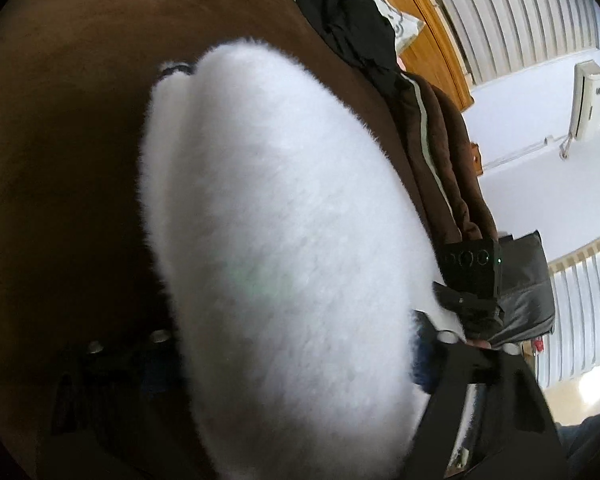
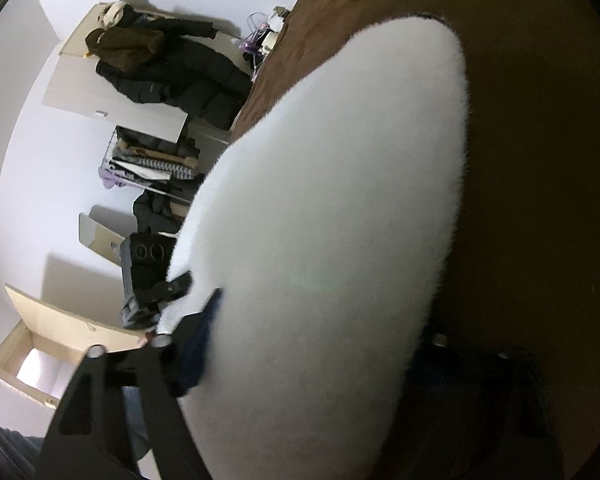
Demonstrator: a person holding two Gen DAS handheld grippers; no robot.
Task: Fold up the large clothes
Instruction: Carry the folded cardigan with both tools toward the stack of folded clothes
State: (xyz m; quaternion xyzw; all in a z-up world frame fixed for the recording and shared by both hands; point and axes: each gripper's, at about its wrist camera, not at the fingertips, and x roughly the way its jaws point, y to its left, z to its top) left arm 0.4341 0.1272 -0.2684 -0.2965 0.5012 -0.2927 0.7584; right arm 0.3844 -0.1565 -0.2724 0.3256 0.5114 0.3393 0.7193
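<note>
White fleece garment (image 1: 284, 248) hangs between your two grippers above the brown bedspread (image 1: 68, 128). Your left gripper (image 1: 296, 364) and right gripper (image 2: 300, 356) each pinch its edge.

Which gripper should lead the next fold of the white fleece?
Neither, probably: both grip the fleece. The left gripper and right gripper each straddle its near edge over the brown bed.

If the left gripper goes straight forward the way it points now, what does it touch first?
Probably only the fluffy white garment, which fills the space between the left gripper's fingers and seems gripped there. Beyond it lies the brown blanket, though depth is unclear.
</note>
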